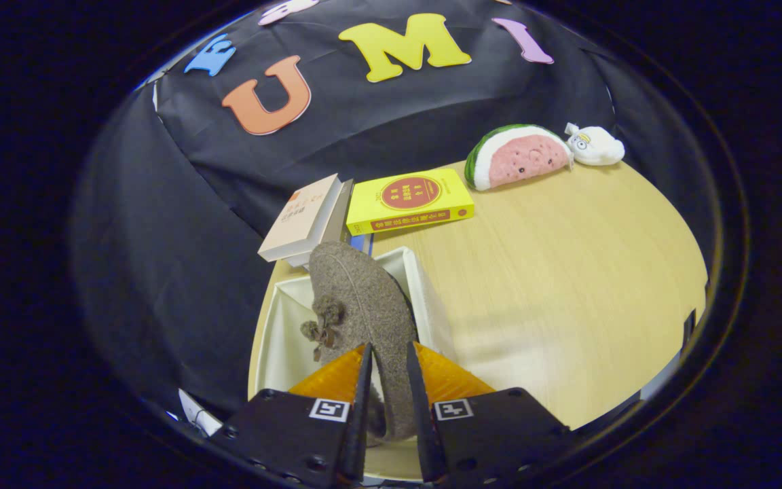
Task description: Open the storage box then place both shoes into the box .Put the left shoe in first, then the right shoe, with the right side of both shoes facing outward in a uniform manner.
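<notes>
Staged recording booth, not a lived-in room. Black cloth wall (160, 224) closes in behind a light wood desk (567, 285). Props along the desk's far edge: books (410, 200), a watermelon plush (518, 155), a white plush (594, 146) just beside it.

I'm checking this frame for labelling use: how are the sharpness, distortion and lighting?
Gripper view: fisheye bends the table edge; the shoe in the tongs is sharp, the box slightly soft; light is even, with mild sheen on the wood.
</notes>
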Available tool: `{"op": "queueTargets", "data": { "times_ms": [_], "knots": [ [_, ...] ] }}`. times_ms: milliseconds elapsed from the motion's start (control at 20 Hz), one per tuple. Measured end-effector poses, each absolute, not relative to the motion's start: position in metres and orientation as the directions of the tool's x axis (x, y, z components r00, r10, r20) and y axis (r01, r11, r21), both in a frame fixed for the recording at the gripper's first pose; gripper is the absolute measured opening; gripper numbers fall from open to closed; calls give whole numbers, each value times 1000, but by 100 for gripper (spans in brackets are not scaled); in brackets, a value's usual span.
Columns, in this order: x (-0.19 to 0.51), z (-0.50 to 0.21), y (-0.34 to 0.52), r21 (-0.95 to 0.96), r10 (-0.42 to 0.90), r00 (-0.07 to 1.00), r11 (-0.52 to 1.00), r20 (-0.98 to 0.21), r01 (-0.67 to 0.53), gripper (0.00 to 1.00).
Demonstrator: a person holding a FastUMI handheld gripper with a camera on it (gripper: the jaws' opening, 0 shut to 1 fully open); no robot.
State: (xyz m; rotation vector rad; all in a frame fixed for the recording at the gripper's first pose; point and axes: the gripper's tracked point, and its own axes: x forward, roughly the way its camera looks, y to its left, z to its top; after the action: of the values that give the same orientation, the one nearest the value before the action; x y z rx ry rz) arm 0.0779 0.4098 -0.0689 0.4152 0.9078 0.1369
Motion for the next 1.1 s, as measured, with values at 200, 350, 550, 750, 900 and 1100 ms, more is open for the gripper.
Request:
{"op": "queueTargets", "data": {
  "times_ms": [200, 350, 550, 750, 900, 1100],
  "knots": [
    [69, -51, 407, 390, 302, 637, 921, -710, -2, 88],
    [58, -33, 397, 377, 311, 675, 925, -669, -52, 94],
    [48, -3, 363, 333, 304, 762, 935, -572, -123, 95],
    [33, 24, 316, 301, 310, 830, 936, -463, -182, 95],
    [20, 55, 266, 240, 291, 891, 947, -348, -215, 95],
    [-10, 80, 213, 150, 279, 945, 955, -172, -254, 95]
  ]
}}
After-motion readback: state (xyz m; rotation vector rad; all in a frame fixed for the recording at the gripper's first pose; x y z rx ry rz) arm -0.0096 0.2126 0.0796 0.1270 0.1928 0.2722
